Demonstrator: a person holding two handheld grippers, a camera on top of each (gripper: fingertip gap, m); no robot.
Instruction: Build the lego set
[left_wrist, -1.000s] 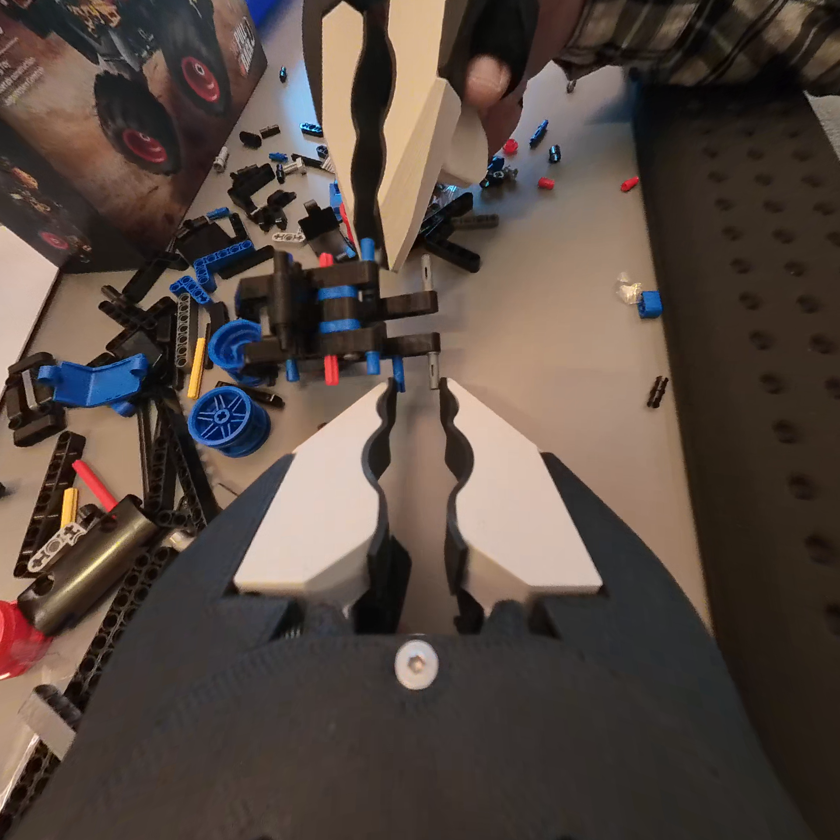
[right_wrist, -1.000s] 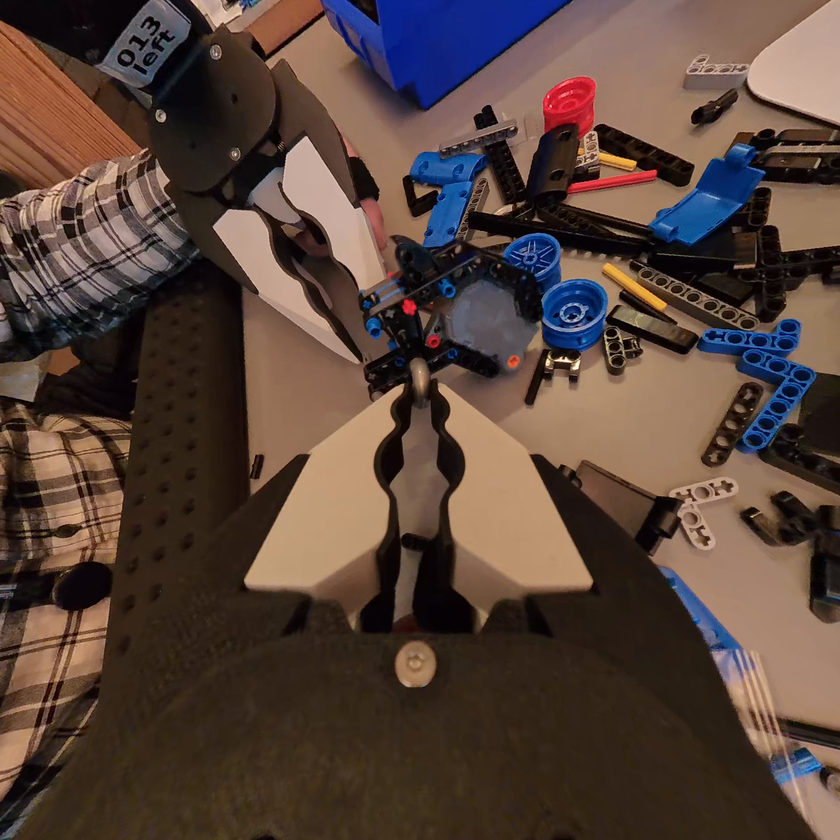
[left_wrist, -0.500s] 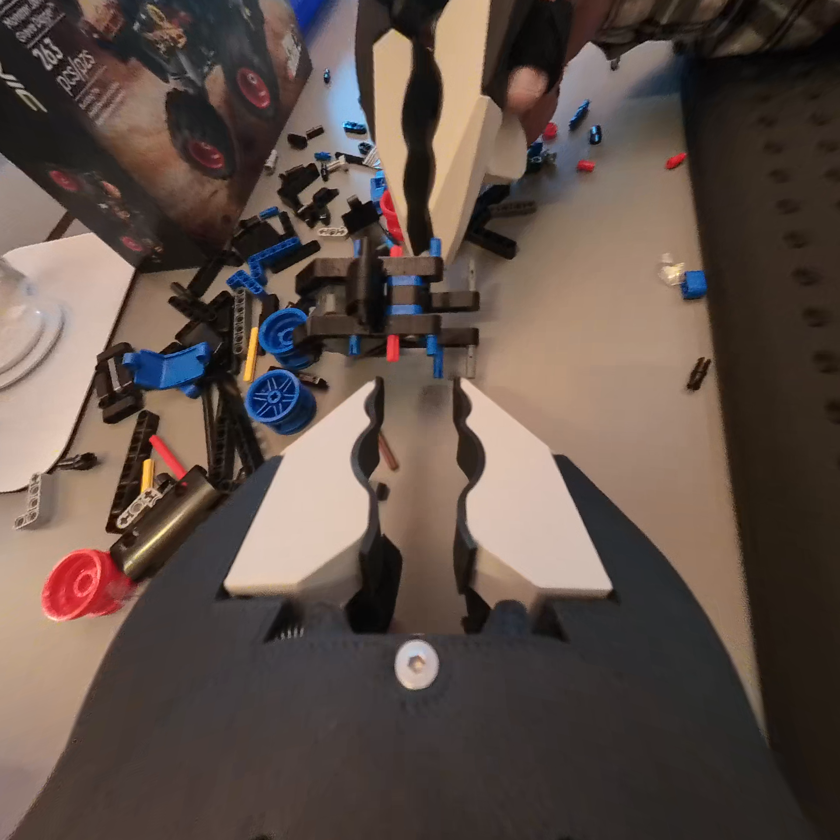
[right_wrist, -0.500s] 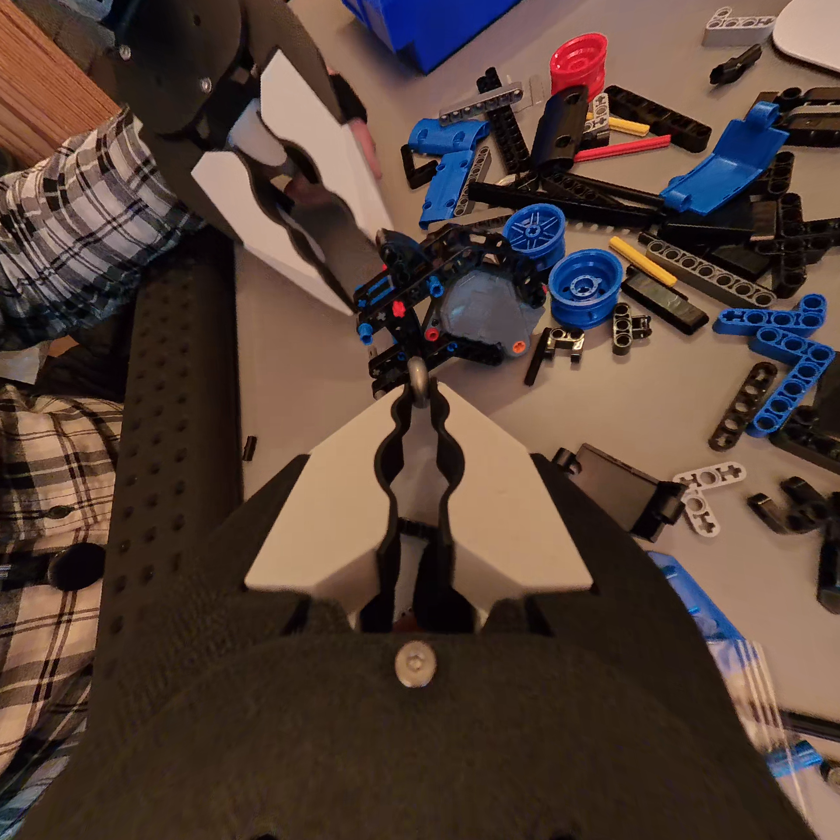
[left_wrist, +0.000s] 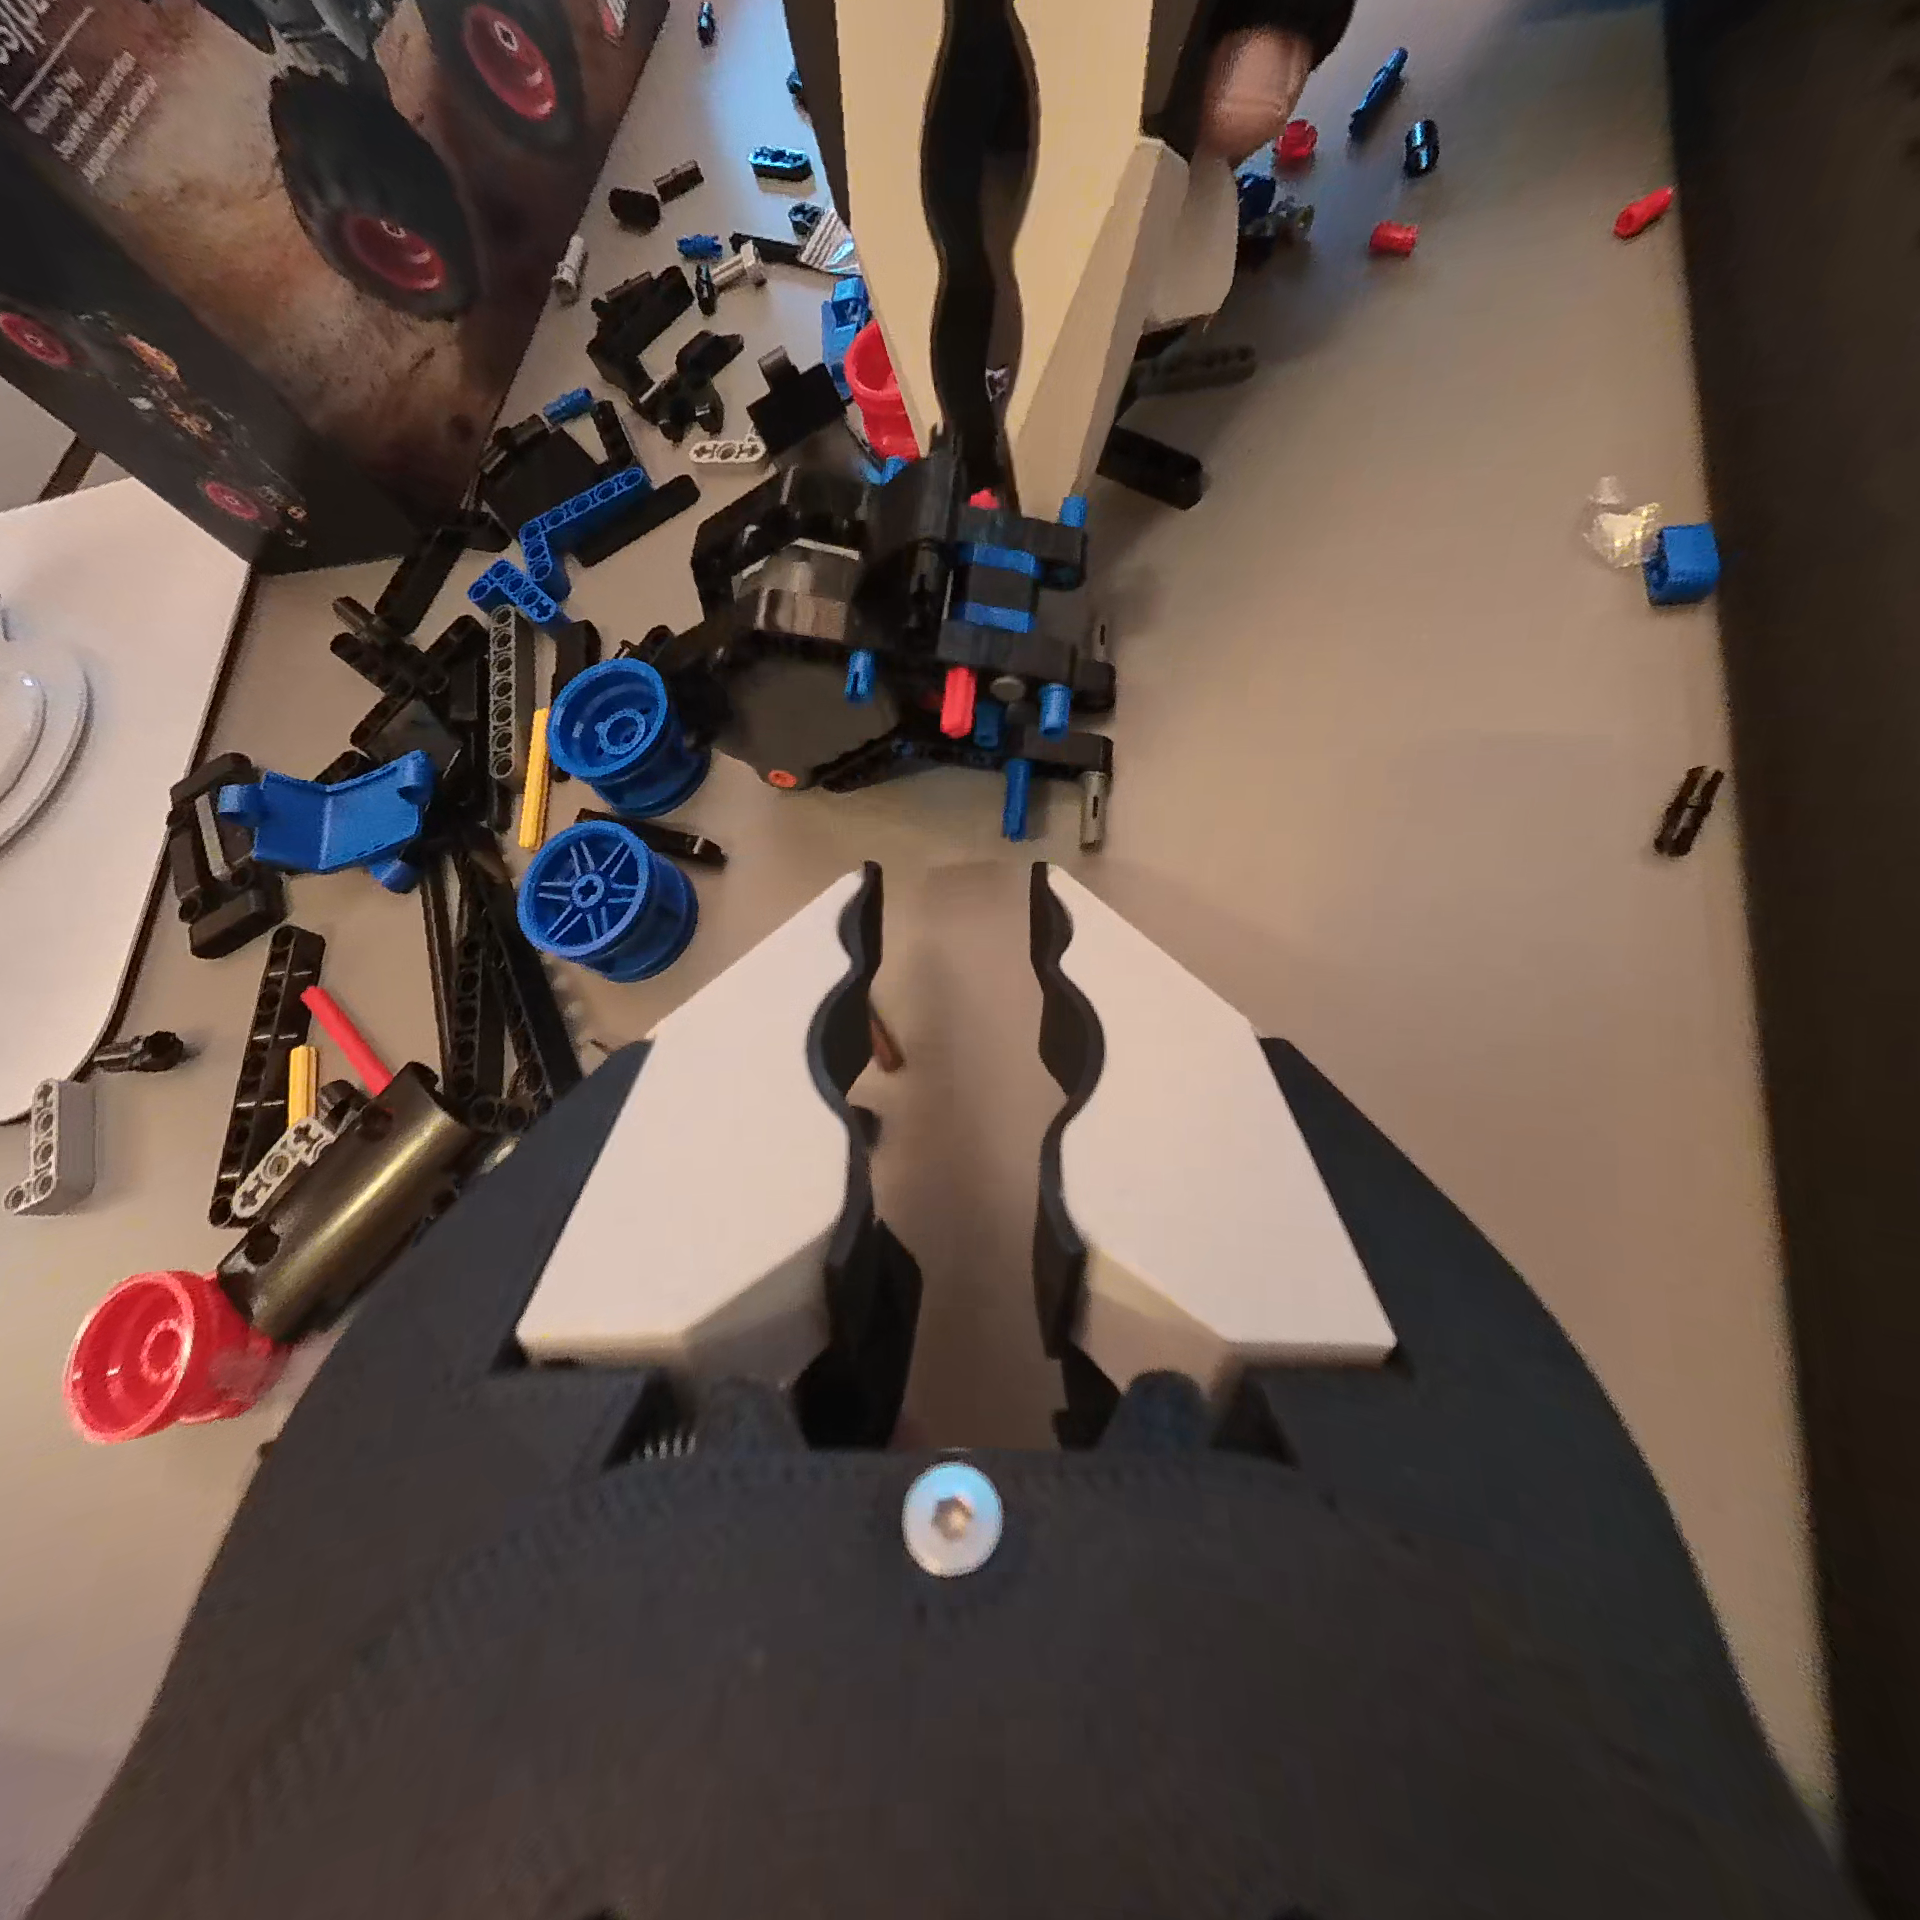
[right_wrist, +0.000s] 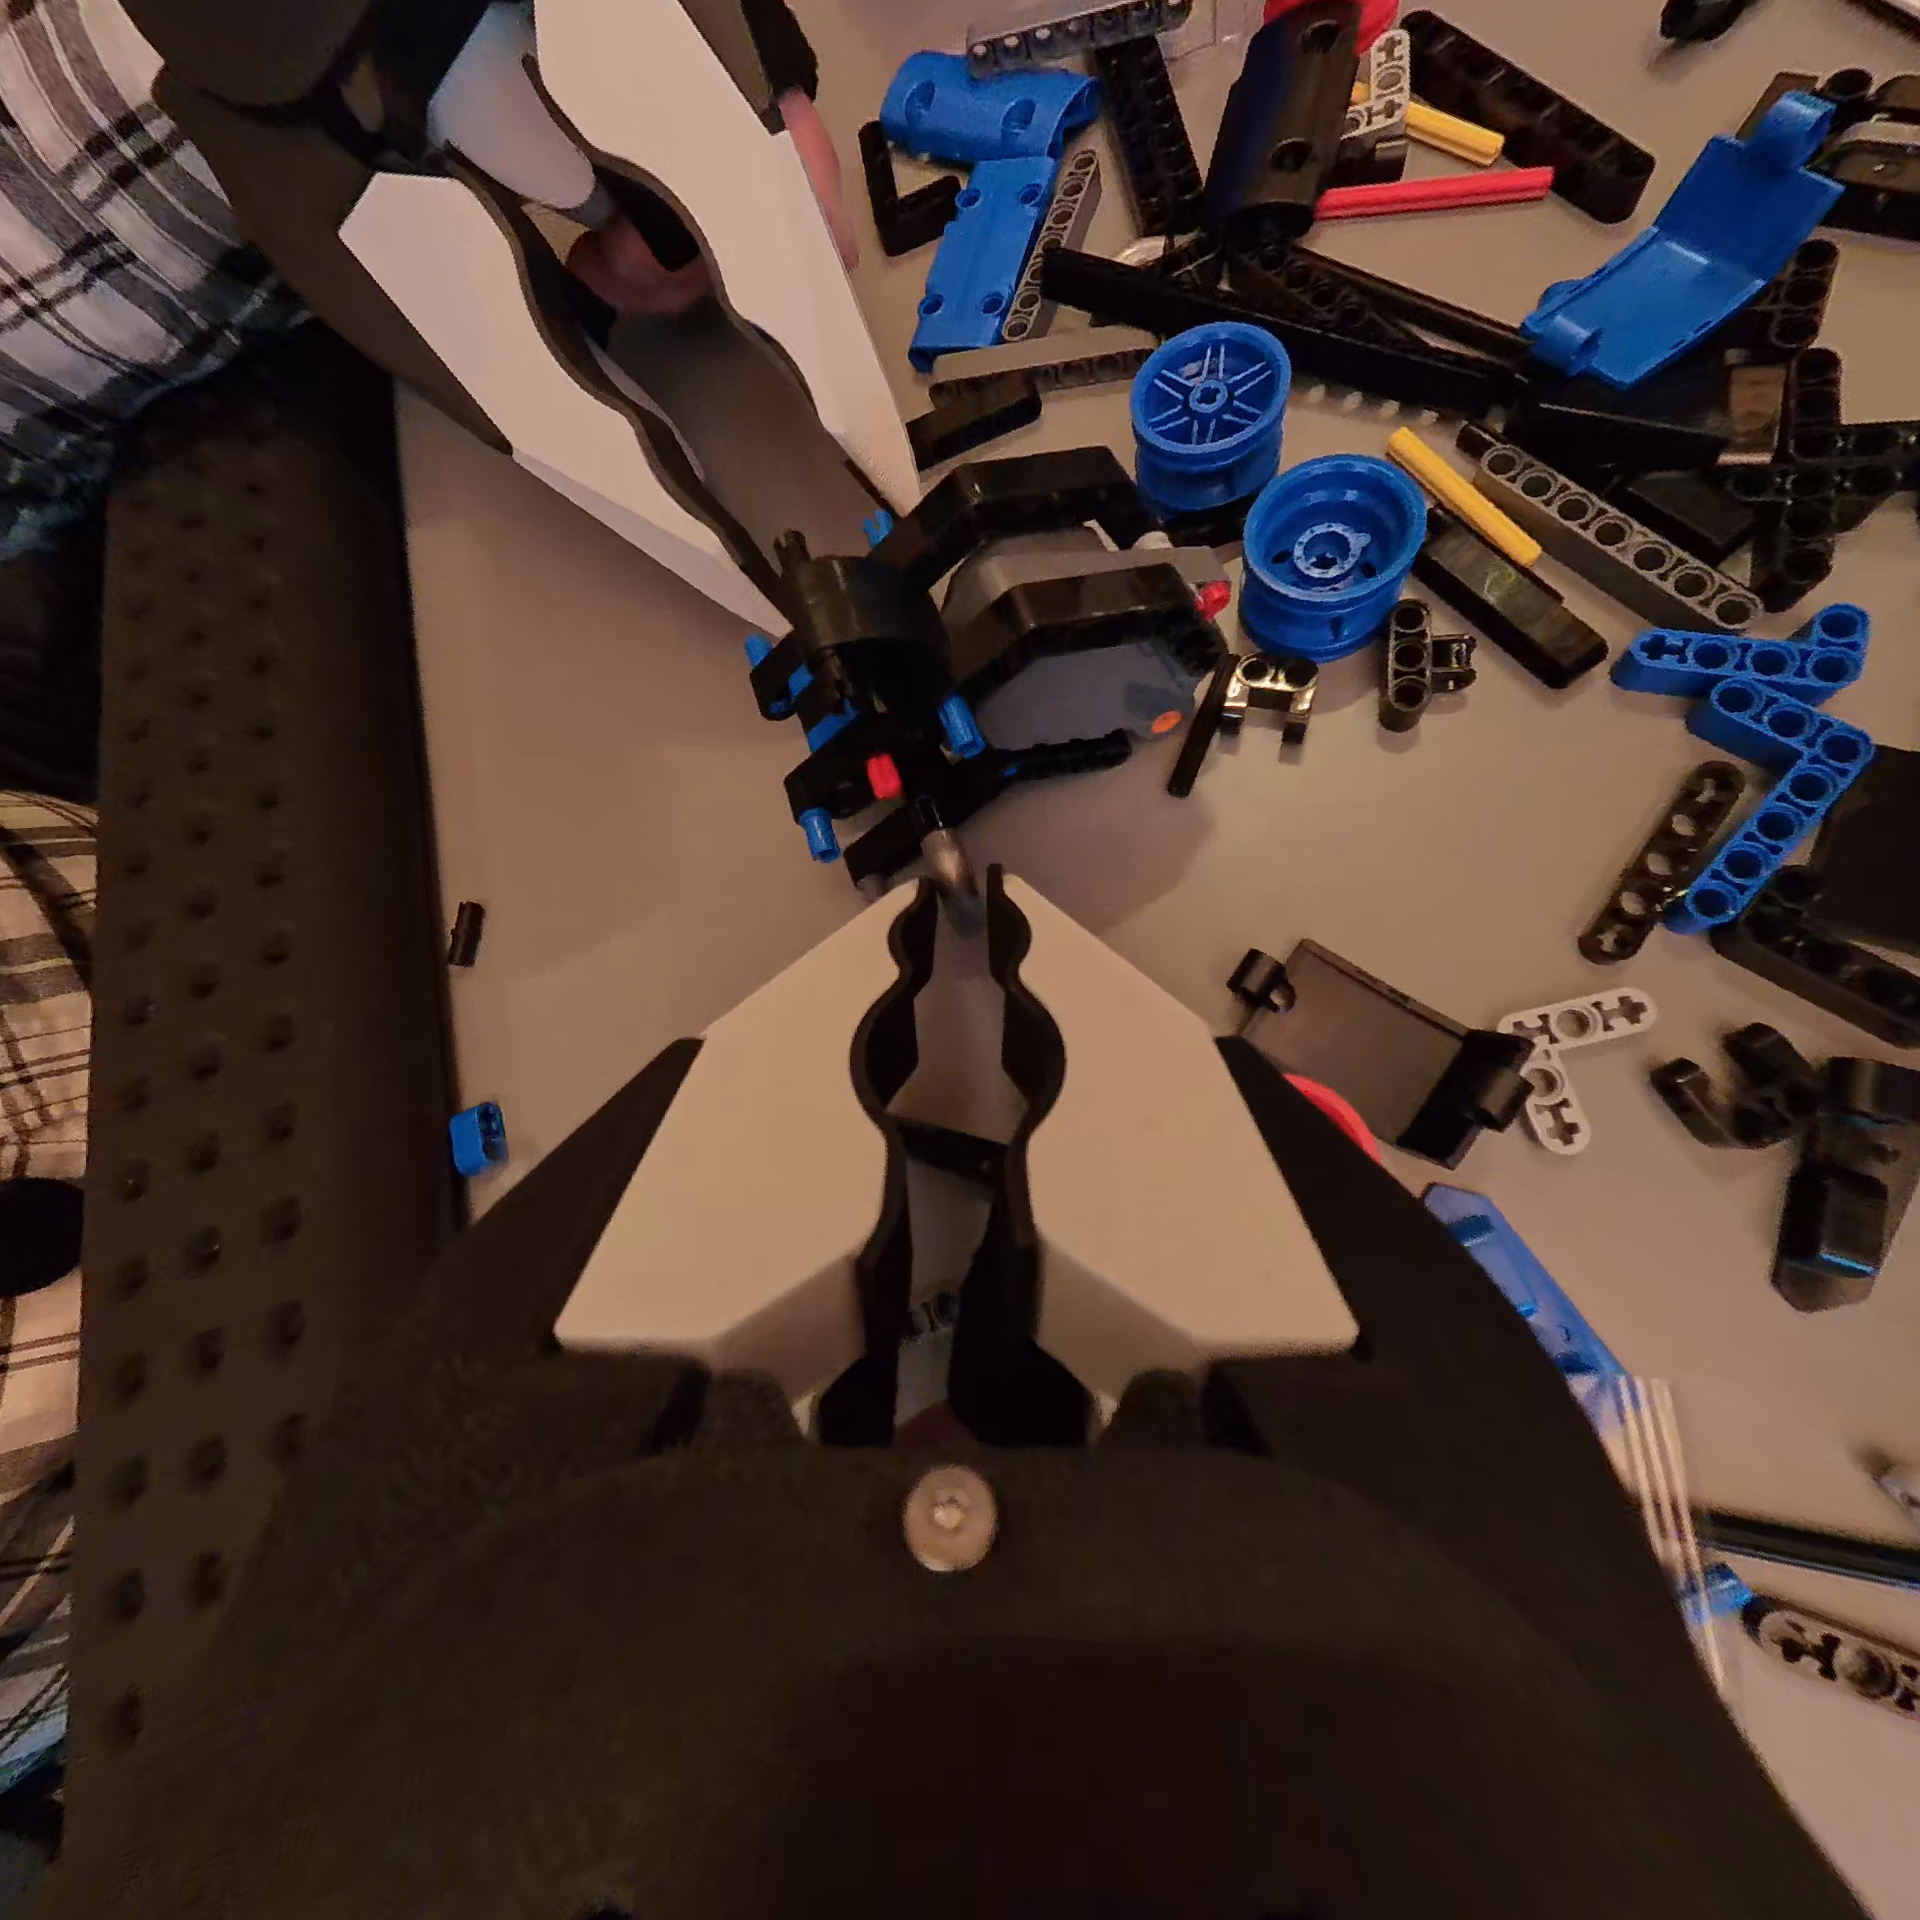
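A partly built black and blue lego assembly (left_wrist: 914, 644) with a grey motor block lies on the grey table (left_wrist: 1351, 935). It also shows in the right wrist view (right_wrist: 1039, 634). My right gripper (right_wrist: 951, 888) is shut on a grey pin (right_wrist: 948, 860) that sticks out of the assembly's near end. In the left wrist view it comes down from the top (left_wrist: 982, 473) onto the assembly's far side. My left gripper (left_wrist: 951, 873) is open and empty, a little short of the assembly. In the right wrist view it hangs over the assembly's far end (right_wrist: 821, 530).
Loose parts lie left of the assembly: two blue wheels (left_wrist: 608, 899), a red wheel (left_wrist: 156, 1351), black beams (left_wrist: 488, 987), a blue panel (left_wrist: 332, 816). The set's box (left_wrist: 260, 260) stands at the far left. A black perforated mat (left_wrist: 1818, 727) borders the table's right side. Left tips to right tips: about 7 cm. The red wheel (left_wrist: 156, 1351) is about 15 cm from my left fingertips.
My left gripper has opened wider and drawn back from the assembly. The assembly has turned in the right gripper's hold, so its motor block now shows.
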